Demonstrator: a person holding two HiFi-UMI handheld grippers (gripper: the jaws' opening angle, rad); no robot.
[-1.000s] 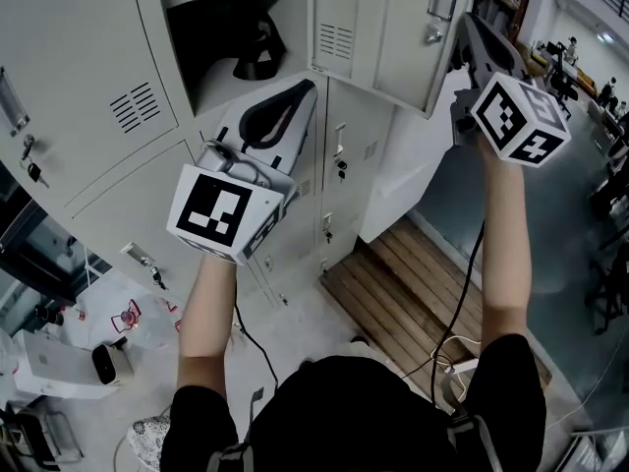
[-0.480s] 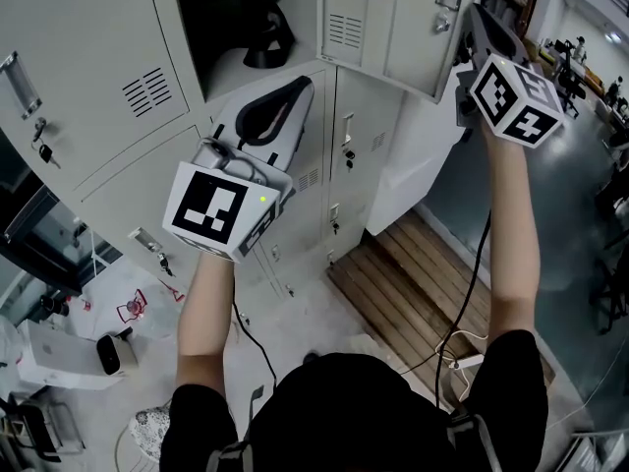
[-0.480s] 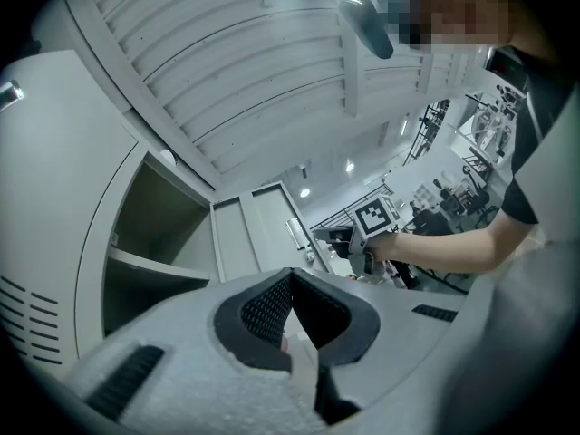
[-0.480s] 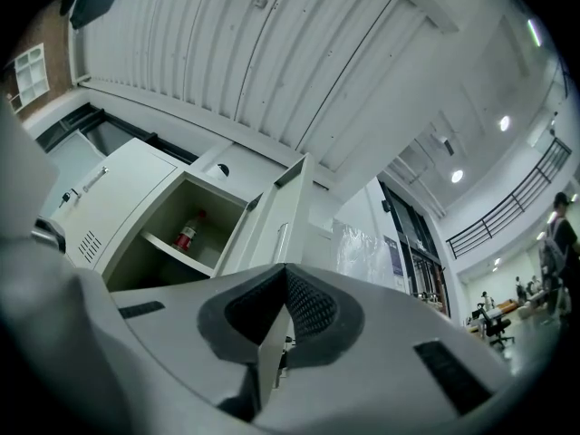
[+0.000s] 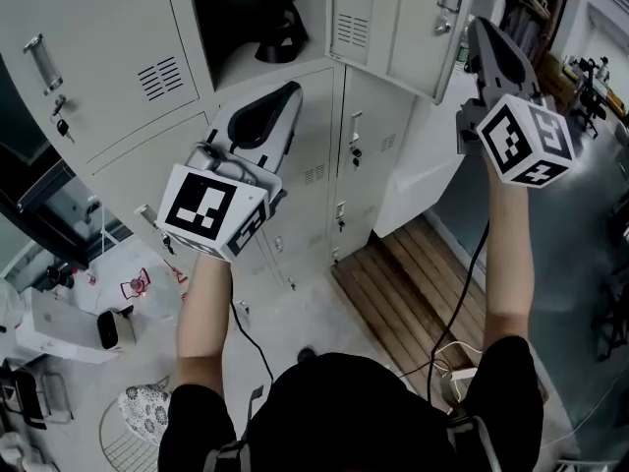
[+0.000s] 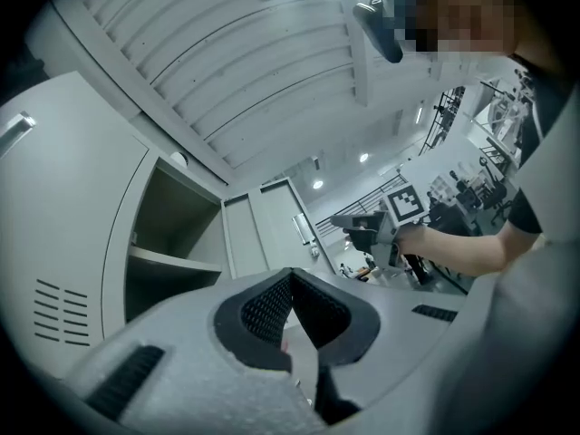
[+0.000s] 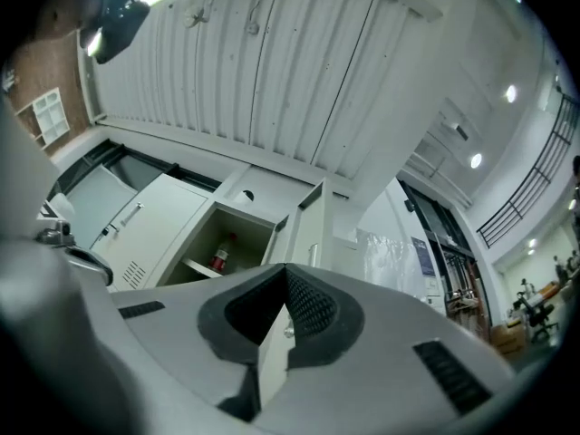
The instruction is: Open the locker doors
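Grey lockers fill the head view. One upper compartment (image 5: 246, 28) stands open with a dark object (image 5: 280, 39) inside, and its door (image 5: 393, 18) is swung out to the right. The locker door at upper left (image 5: 98, 57) and the lower doors (image 5: 369, 136) are closed. My left gripper (image 5: 295, 88) points up at the lockers below the open compartment, shut and empty. My right gripper (image 5: 476, 23) is raised just right of the open door's edge, shut on nothing. The right gripper view shows the open compartment (image 7: 227, 243), a red bottle (image 7: 220, 257) and the door (image 7: 308, 234) beyond the jaws.
A wooden slatted platform (image 5: 413, 273) lies on the floor in front of the right-hand lockers. Bags and white boxes (image 5: 98, 323) clutter the floor at left, beside a wire basket (image 5: 128, 431). A black cable (image 5: 462, 293) hangs from my right arm. Keys hang in several locks (image 5: 61, 124).
My right gripper has drawn slightly right and down, away from the open door's edge. The left gripper shifted a little left. The lockers slid lower in the head view. Both stay shut.
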